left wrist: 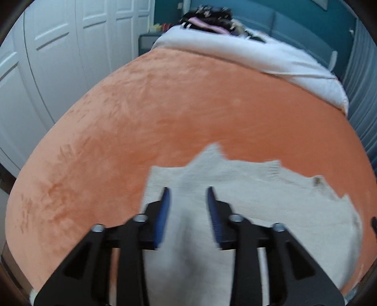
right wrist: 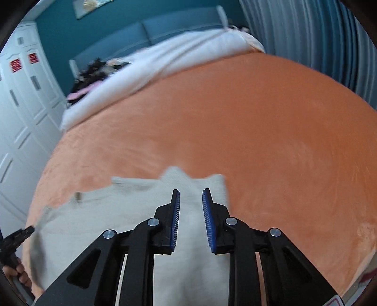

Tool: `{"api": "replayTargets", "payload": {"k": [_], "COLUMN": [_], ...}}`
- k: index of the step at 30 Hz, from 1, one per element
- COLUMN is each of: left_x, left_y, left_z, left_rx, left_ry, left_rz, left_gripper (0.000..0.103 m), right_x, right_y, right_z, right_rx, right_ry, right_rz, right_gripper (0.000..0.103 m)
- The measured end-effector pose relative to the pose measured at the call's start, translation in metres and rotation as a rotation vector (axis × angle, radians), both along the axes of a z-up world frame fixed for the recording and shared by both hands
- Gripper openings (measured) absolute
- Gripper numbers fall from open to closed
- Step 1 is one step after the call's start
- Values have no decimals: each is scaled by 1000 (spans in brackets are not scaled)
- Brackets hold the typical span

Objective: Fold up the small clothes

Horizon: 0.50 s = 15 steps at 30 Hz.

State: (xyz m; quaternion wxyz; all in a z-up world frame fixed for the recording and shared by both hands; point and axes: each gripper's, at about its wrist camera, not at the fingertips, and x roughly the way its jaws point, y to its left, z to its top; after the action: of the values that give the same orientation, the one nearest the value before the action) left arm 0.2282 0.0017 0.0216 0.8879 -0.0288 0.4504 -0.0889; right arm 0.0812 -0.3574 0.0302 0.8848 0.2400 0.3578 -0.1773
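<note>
Bed with an orange plush cover (left wrist: 188,113), filling most of both wrist views and serving as the landmark. At its far end lies a white folded duvet (left wrist: 259,56), stretched across the full width of the bed; behind the duvet stands a blue padded headboard (right wrist: 146,35) against a teal wall. A dark heap of mixed clothes with a pink strip (left wrist: 207,16) sits on the duvet at the corner of the bed nearest the white panelled wardrobe doors (left wrist: 59,47), which run along one side of the bed. Blue-and-white striped curtains (right wrist: 306,30) hang along the opposite side.

On the near part of the bed, a cream knitted small garment (left wrist: 235,188) lies spread flat on the orange cover; its far edge is uneven, with a ribbed piece and a pointed piece projecting toward the duvet. Motion blur softens its outline in both views.

The left claw (left wrist: 188,195), black with blue ribbed pads, is over the garment's side nearer the wardrobe, its jaws set moderately apart with nothing between them. The right claw (right wrist: 190,195), of the same build, is over the garment's side nearer the curtains, its jaws likewise parted and empty. Whether either claw touches the fabric cannot be told. In the right wrist view the left claw shows at the garment's wardrobe-side edge.
</note>
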Motion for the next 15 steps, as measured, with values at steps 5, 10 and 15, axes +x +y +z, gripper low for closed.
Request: {"api": "replayTargets", "payload": {"k": [5,10,15], "left_x": [-42,-49,-40], "left_y": [-69,-57,31], "left_z": [-21,-56,-60], "left_rx": [-90,-22,58], "left_ry": [98,142,114], "left_rz": [-129,-122,-3], "left_gripper": [46,45,46], "right_x": [40,33,-52], "right_y": [111,118,-13], "right_z": [-38,-69,-73], "right_rx": [154,101,114], "right_ry": [65,140,168], "right_rz": [302,351,9], "right_gripper": [22,7,0]}}
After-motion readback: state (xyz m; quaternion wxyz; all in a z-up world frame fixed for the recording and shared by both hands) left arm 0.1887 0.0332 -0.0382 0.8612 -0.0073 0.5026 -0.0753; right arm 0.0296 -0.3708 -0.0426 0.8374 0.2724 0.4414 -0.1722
